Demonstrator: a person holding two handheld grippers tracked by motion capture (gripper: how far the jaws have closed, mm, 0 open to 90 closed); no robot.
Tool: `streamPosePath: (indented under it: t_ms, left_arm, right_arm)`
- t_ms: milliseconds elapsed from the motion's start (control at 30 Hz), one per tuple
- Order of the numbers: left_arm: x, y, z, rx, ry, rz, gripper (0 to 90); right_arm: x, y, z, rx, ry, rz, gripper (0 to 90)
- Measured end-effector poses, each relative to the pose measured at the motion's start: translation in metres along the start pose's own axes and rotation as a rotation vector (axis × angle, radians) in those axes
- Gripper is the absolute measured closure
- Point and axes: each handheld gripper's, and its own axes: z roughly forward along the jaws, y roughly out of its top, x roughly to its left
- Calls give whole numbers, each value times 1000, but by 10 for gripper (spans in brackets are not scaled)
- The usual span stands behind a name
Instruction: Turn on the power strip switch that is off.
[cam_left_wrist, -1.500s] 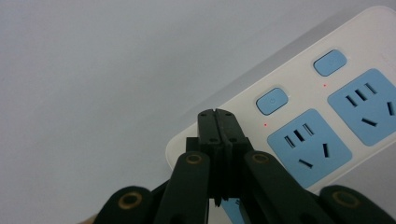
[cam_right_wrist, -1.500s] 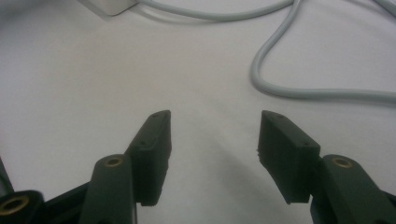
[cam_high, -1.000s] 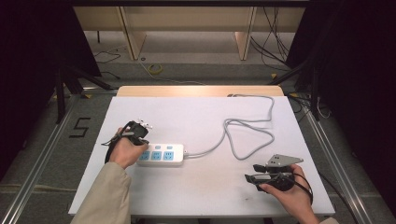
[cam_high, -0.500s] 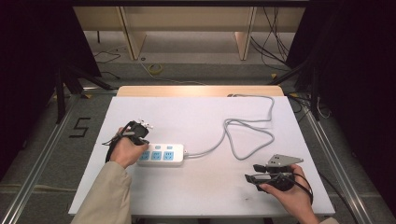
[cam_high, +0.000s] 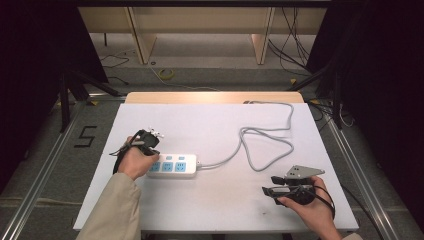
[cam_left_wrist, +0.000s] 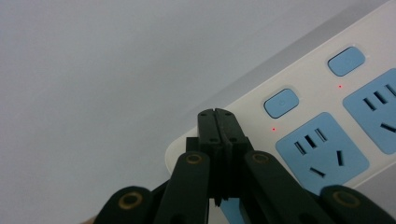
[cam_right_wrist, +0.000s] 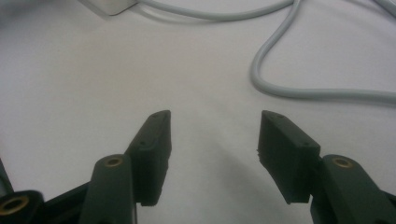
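One power strip (cam_high: 172, 166) lies on the white desk (cam_high: 210, 210), a little left of the middle. It has three blue sockets in a row, and above them small blue switches; in the left gripper view I count two switches (cam_left_wrist: 281, 102) and two tiny red lights beside them. One grey cable (cam_high: 265, 147) goes from the right end of the strip, makes one loop on the desk and runs off over the far edge.

There are two grippers, one in each hand. The left gripper (cam_left_wrist: 216, 116) has its jaws clenched together with nothing between them, and their tip is over the left end of the strip, close to the first switch; if it touches, I cannot tell. The right gripper (cam_right_wrist: 214, 135) rests near the front right corner of the desk, well apart from the strip, its jaws released and wide with only bare desk between them.
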Motion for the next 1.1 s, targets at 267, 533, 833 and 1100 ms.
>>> streamPosePath:
  t_ms: [267,533,833,1100]
  left_arm:
    - [-1,0,1,-1,11,6,900]
    - [0,-1,1,-3,2,-2,900]
    - [1,-1,2,-2,-5,-3,900]
    - [0,-1,2,-3,0,-3,900]
  right_arm:
    - [0,0,0,-1,-1,-2,452]
    - [0,0,0,-1,0,-2,452]
    - [1,0,0,-1,0,-3,452]
    - [1,0,0,-2,0,-2,452]
